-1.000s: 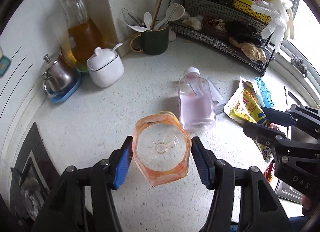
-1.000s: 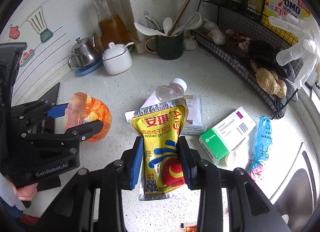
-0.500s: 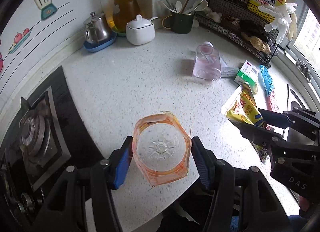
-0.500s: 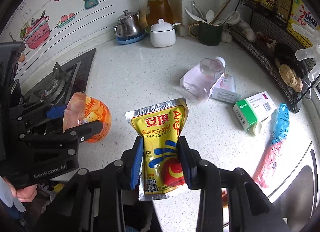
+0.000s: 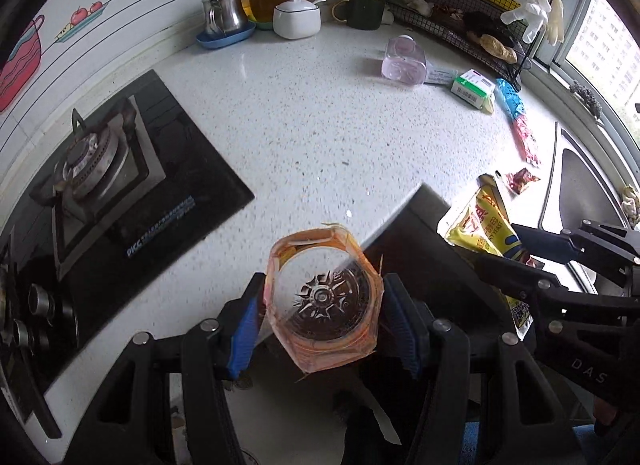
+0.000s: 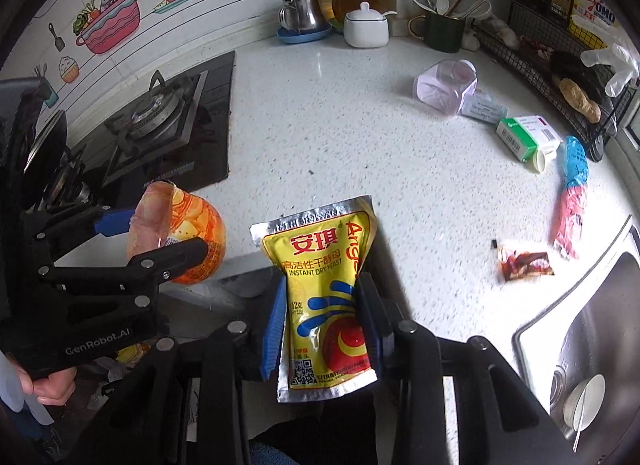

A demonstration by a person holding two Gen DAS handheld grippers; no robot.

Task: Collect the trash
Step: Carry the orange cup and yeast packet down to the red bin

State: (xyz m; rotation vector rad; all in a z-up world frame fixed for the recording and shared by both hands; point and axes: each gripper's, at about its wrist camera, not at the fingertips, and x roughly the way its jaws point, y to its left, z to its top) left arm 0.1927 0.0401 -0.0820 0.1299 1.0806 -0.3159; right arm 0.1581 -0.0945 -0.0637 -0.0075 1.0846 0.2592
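Orange-tinted clear plastic, a fruit cup (image 5: 323, 303), is sitting between the blue pads of your left gripper (image 5: 322, 319), jaws about half open and pressing on its two sides, its base facing the camera. You are holding it just past the front edge of the white countertop (image 5: 320, 121), over a dark opening below that is too blurred to identify.

Beside it, your right gripper (image 6: 320, 321) is clamping a yellow yeast sachet (image 6: 326, 297) with the jaws drawn fairly narrow on its lower half; the sachet's long axis is running straight out along the fingers, foil top edge farthest from you. It too is hanging at the counter's edge, slightly to the right of the cup.

Both pieces are lying directly in the jaws, so the coming move likely turns on what sits beneath them: each hand seems about equally near the drop, the left perhaps a little further over it.

Still waiting on the countertop, well apart from both grippers, are a pink bottle (image 6: 446, 85) on its side, a green-and-white box (image 6: 526, 135), a blue-and-pink wrapper (image 6: 572, 197) and a small red wrapper (image 6: 524, 261). The gas hob (image 5: 100, 193) is lying to the left, the sink (image 6: 592, 329) to the right.
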